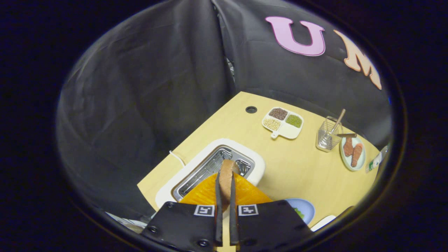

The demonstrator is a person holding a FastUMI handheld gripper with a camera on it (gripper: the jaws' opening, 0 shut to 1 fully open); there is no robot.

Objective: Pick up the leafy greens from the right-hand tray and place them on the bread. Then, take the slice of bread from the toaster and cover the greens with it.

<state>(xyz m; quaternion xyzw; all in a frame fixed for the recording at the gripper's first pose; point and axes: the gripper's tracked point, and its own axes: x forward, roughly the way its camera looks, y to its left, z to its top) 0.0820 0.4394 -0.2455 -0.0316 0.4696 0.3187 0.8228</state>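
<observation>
1. Black cloth is walling the booth on two sides, and a pale wooden table point(308, 168) is running out from the corner.
2. One gripper point(225, 189) is hanging high over the table, looking down; its two fingers are standing nearly together and pressing on one slice of bread point(226, 175), which is sitting edge-on between them.
3. The slice's long axis is running along the fingers, toward the toaster point(213, 164) directly beyond and beneath it; judged from this, the slice is clear of the slot.
4. One blue plate point(306, 210) with a bit of greens point(298, 212) on it is lying to the right of the fingers and nearer the viewer than the toaster; whether bread is lying beneath the greens cannot be told.
5. The coming move is therefore turning on a carry rightward and back, with the slice being laid flat.
6. Further counts: one divided dish point(283, 122) of three grain heaps, one wire holder point(327, 138) with a stick in it, one plate of two brown pieces point(352, 153), one hole point(251, 109) in the tabletop.
</observation>
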